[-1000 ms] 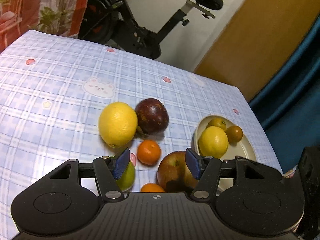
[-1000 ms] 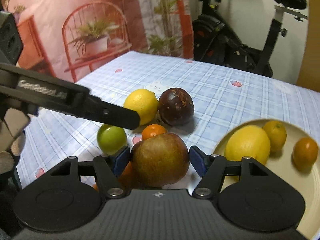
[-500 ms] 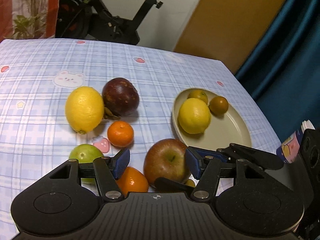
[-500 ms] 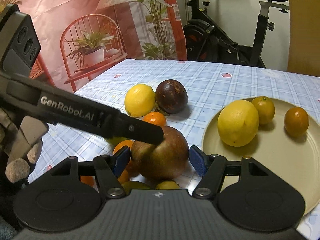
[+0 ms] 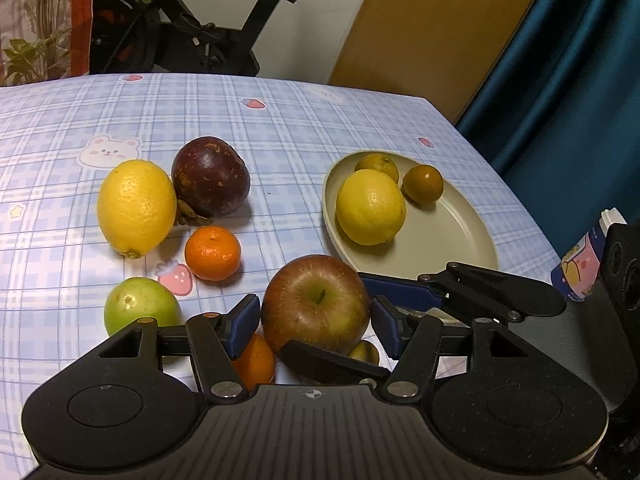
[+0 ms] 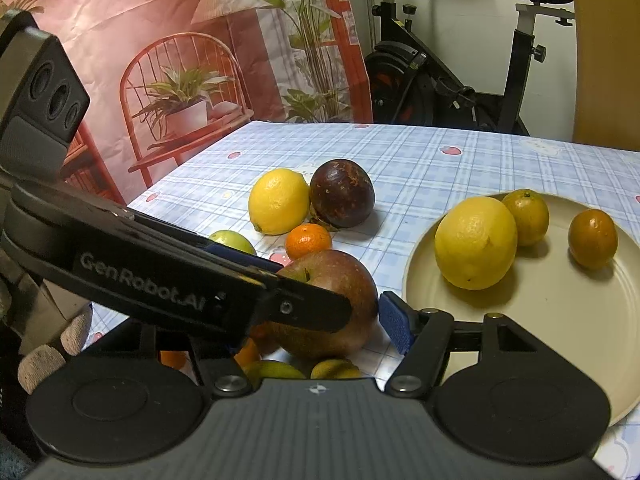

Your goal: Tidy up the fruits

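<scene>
So both tools are crowded around the same apple right now. It's sitting on the table near the front edge, just beside the plate. The left tool has its jaws spread wide with the apple sitting between the blue pads; there's a sliver of gap on both sides, so it isn't gripping anything. The right tool comes in from the plate side, also spread wide, one finger behind the apple and one in front. I can't tell if its pads actually touch the fruit, and its left pad is hidden behind the other tool.

The plate, over toward the right edge of the table, has a big lemon with two small dark-orange citrus behind it, one touching the lemon and the other just beside it.

Loose on the table: a second lemon pressed up against a dark purple fruit, a mandarin just in front of those, and a green fruit nearer the front edge. A couple more small fruits are tucked under the tools, mostly hidden. An exercise bike stands past the far edge.
</scene>
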Action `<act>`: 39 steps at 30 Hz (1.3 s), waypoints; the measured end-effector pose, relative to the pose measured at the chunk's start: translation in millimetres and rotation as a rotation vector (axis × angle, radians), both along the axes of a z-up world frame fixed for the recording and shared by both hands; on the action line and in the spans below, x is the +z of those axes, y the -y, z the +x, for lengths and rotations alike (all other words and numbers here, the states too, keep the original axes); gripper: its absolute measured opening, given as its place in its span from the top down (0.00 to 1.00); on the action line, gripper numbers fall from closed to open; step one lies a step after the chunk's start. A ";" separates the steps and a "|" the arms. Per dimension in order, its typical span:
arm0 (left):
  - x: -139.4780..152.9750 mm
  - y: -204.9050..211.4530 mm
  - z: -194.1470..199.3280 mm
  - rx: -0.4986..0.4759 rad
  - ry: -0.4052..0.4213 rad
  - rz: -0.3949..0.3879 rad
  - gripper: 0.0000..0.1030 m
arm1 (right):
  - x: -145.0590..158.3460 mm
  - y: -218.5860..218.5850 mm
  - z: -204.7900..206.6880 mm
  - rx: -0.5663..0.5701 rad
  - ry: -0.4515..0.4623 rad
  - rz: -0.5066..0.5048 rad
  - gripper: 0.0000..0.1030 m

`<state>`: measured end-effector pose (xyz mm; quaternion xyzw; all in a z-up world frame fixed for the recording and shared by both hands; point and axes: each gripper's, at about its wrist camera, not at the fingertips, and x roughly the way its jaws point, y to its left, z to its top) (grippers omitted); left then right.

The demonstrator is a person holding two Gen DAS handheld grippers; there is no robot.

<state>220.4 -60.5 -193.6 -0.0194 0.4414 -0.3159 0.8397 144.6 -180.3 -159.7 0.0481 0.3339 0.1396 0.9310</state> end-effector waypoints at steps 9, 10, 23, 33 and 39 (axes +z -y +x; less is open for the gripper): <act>6.1 -2.2 -4.6 0.009 0.028 -0.017 0.38 | 2.6 -0.5 0.7 -0.007 0.015 0.001 0.34; 9.8 -2.1 -5.7 0.009 0.039 -0.020 0.38 | 4.5 0.0 -0.4 -0.011 0.028 0.006 0.34; 30.8 52.5 -7.8 -0.117 0.129 -0.001 0.38 | 29.1 31.6 -18.4 -0.128 0.112 0.011 0.34; 6.8 88.2 -3.5 -0.181 0.079 0.029 0.38 | 14.4 65.1 -31.0 -0.240 0.049 0.058 0.34; 2.9 88.4 1.4 -0.164 0.077 0.046 0.38 | 9.5 66.9 -26.7 -0.240 0.042 0.086 0.34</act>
